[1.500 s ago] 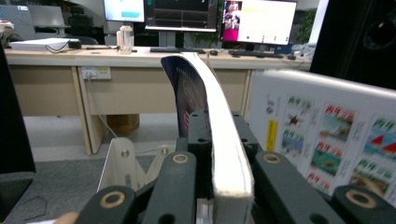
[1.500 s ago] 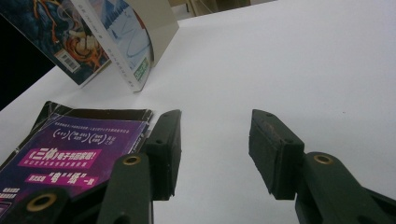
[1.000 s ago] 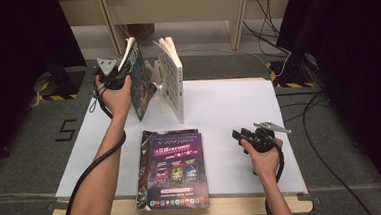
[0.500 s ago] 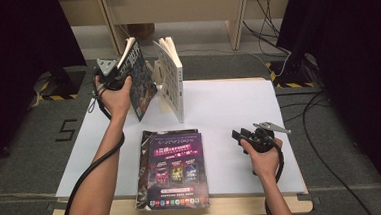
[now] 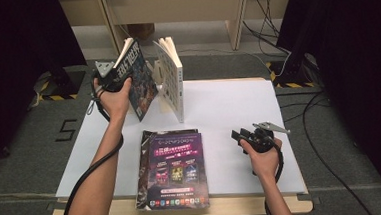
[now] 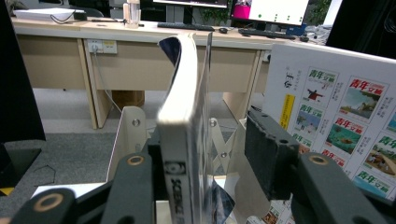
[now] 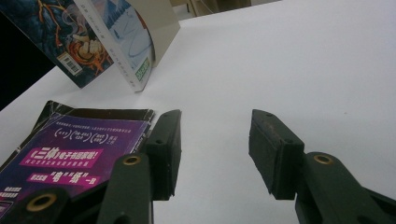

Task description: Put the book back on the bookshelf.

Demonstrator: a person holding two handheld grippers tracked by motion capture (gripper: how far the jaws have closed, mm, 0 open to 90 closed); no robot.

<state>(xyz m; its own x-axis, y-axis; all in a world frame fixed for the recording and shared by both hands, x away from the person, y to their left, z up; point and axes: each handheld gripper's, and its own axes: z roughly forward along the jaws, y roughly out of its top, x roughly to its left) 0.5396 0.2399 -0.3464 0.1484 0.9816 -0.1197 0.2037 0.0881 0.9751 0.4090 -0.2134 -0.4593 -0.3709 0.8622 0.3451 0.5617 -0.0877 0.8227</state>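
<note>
Barely shifting since 1 s ago, L gripper (image 5: pixel 118 78) is gripping dark-cover book (image 5: pixel 138 80), tilting it | white book (image 5: pixel 171 78) standing just R of it against bookend (image 6: pixel 128 135) | R gripper (image 5: pixel 246 135) idling wide, empty | purple magazine (image 5: pixel 173 168) lying flat between hands.

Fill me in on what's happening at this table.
A person is working with a claw in each hand. The left claw holds a dark-covered book tilted above the white table, beside a white book standing upright in a bookstand. The right claw hovers open over bare table, gripping nothing. A purple-covered magazine lies flat near the table's front edge, untouched.
</note>
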